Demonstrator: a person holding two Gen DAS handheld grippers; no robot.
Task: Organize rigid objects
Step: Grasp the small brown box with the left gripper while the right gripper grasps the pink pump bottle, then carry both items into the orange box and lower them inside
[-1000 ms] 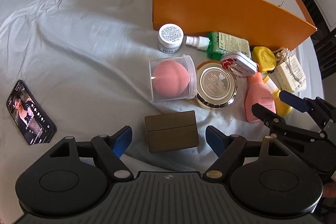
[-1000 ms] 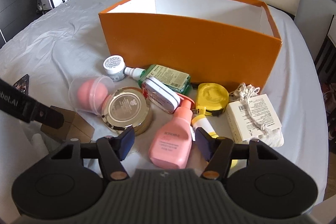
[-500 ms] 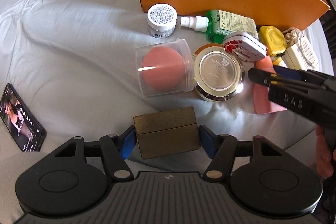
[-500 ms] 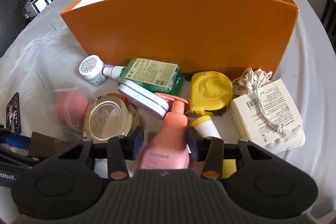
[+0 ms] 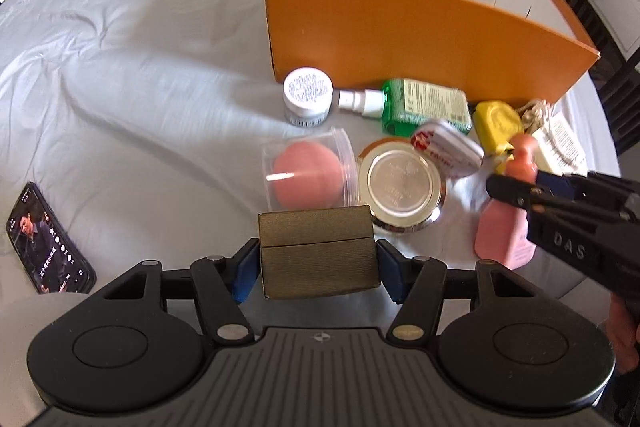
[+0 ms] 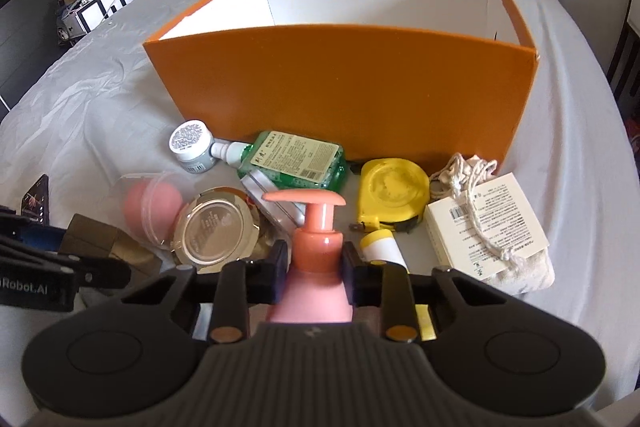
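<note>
Both claws are clamped: the left claw (image 5: 316, 269) on the olive-brown rectangular box (image 5: 318, 253), the right claw (image 6: 314, 269) on the pink plastic pump bottle (image 6: 316, 267). Each should rise clear above the tall orange cardboard box's (image 6: 340, 91) front wall before letting go inside.

Brown box (image 5: 317, 251): we are seeing it flat, lid seam level, in front of the sponge case.
Pink pump bottle (image 6: 316, 267): we are seeing it upright, nozzle pointing left.
Orange box (image 6: 348, 95): standing open, white inside.

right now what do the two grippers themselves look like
Both the left gripper and right gripper are matte black plastic with a grey ribbed centre, two round discs, brass-coloured pivot pins and blue-padded jaws. White lettering marks their sides. No cables or sleeves show.
</note>
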